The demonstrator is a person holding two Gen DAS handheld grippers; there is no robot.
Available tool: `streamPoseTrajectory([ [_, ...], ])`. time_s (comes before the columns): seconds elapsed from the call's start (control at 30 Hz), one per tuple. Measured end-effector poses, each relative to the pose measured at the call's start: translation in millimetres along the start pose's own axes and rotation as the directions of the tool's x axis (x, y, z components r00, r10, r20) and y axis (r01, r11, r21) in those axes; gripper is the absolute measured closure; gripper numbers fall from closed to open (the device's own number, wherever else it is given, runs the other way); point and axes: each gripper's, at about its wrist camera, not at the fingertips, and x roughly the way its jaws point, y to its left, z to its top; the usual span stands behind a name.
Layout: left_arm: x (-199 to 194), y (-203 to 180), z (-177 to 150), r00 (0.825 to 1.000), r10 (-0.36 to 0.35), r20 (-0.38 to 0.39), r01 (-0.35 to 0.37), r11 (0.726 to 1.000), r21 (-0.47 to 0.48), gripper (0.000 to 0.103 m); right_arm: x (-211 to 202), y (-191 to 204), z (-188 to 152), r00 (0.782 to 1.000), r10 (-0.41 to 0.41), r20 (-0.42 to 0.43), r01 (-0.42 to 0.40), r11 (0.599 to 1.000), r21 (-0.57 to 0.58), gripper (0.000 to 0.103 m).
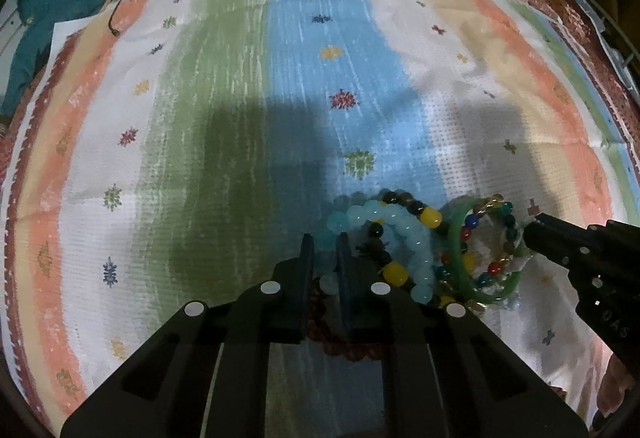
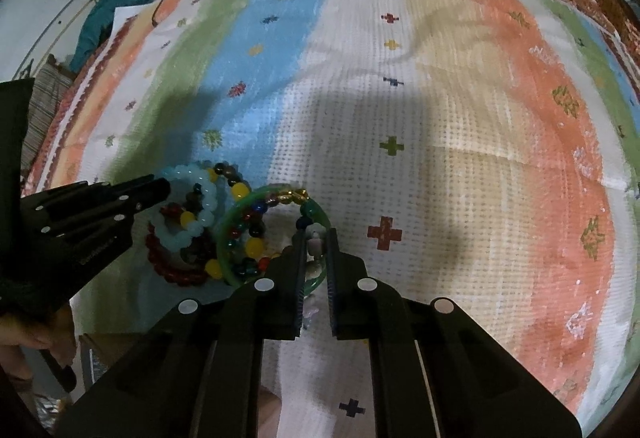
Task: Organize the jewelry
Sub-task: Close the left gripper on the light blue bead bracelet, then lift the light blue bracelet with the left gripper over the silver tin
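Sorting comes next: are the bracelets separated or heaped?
Heaped: the pale blue bracelet overlaps the dark red one, touching the green bangle.

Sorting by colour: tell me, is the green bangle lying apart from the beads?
No, multicoloured beads lie inside the green bangle.

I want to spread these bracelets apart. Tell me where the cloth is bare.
Bare: the wide striped cloth ahead of the pile, across the green and blue stripes, and the white-to-orange stretch to its right. Crowded: the heap where the pale blue bead bracelet overlaps the dark red one and touches the green bangle, with the left gripper and right gripper on it.
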Motion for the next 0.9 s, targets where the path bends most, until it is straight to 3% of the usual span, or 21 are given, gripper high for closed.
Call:
streamPoseTrajectory([
  [0.9,-67,-8,-13,0.997,0.022,0.080,-0.022,1.000,-0.007,0.092,-55,17,-17,0.995,-0.040,0.095,0.044,0.998,-0.040,0.093],
])
